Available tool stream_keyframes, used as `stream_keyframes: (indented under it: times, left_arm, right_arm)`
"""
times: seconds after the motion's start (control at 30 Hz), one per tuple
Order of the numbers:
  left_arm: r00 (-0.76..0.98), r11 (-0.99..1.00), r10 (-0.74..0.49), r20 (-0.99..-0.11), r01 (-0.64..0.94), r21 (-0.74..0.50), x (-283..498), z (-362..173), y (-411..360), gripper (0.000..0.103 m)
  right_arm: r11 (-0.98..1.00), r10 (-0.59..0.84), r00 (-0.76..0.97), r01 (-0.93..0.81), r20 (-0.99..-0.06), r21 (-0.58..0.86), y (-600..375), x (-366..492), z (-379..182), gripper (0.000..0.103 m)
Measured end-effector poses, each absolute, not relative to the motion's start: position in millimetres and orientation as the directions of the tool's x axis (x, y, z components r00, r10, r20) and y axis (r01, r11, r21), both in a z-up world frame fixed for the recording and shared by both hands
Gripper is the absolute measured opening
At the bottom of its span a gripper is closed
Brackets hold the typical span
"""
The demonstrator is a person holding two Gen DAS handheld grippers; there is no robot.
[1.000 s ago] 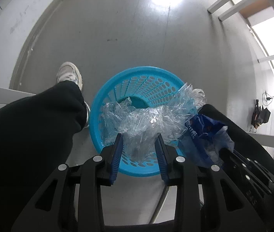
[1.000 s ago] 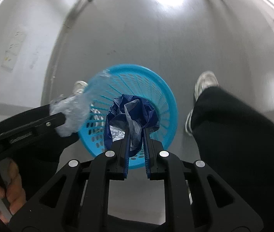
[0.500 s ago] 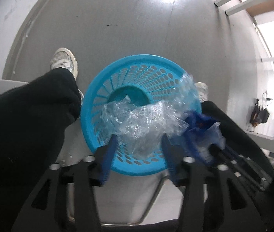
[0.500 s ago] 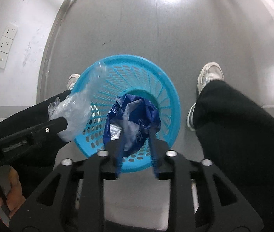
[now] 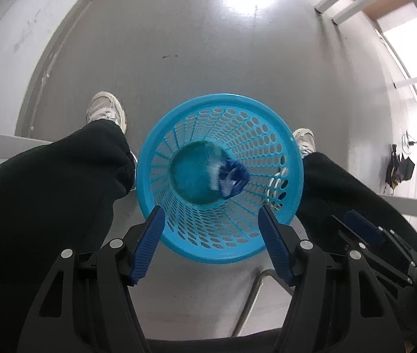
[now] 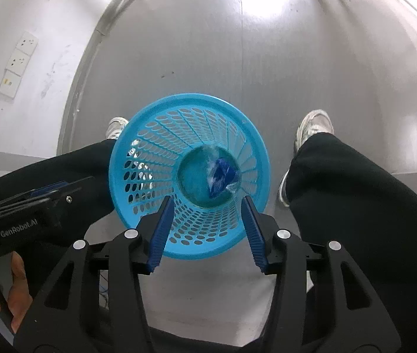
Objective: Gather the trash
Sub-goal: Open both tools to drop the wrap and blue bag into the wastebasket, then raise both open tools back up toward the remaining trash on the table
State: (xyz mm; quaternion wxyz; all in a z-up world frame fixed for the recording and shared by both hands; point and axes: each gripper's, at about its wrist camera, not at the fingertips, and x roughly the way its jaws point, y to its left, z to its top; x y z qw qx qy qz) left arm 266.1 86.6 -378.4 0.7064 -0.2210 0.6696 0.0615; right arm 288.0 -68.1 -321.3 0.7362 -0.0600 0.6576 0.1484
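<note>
blue wrapper (image 6: pixel 220 176) below right hand-held gripper (image 6: pixel 207 206)

The basket (image 5: pixel 223 244) was of smooth light-blue plastic, its wall full of oval holes. The wrapper (image 6: pixel 220 176) inside looked like thin, crinkled dark-blue film, partly shiny. The floor (image 5: pixel 208 58) was grey, smooth and glossy. The trousers (image 6: pixel 370 206) were of black matt cloth. The fingers (image 5: pixel 146 250) carried ribbed blue pads.

A blue basket (image 5: pixel 270 135) stands on the grey floor (image 5: pixel 196 44) between two shoes (image 5: pixel 105 111).
</note>
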Motion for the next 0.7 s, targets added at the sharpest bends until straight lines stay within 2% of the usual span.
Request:
stream_keyframes:
  times: [0.23, 0.5, 0.7]
  left_arm:
    - [0.178, 0.886, -0.204, -0.963, -0.386, -0.259, 244.2, -341.0, 100.4, 0.066]
    - [0.233, 0.948, -0.116, -0.966, -0.263, -0.177, 222.2, -304.2, 78.3, 0.068]
    - [0.31, 0.955, -0.093, -0.946, -0.24, -0.172, 196.8, -270.5, 79.2, 0.071]
  right_arm:
    - [0.926, 0.147, 0.19, -0.372, -0.971, 0.068, -64.8, 258.9, -275.1, 0.054]
    - [0.904, 0.189, 0.297, -0.426, -0.936, 0.047, -72.4, 219.9, -229.5, 0.067]
    - [0.897, 0.233, 0.352, -0.438, -0.906, 0.06, -87.0, 191.2, -198.0, 0.07]
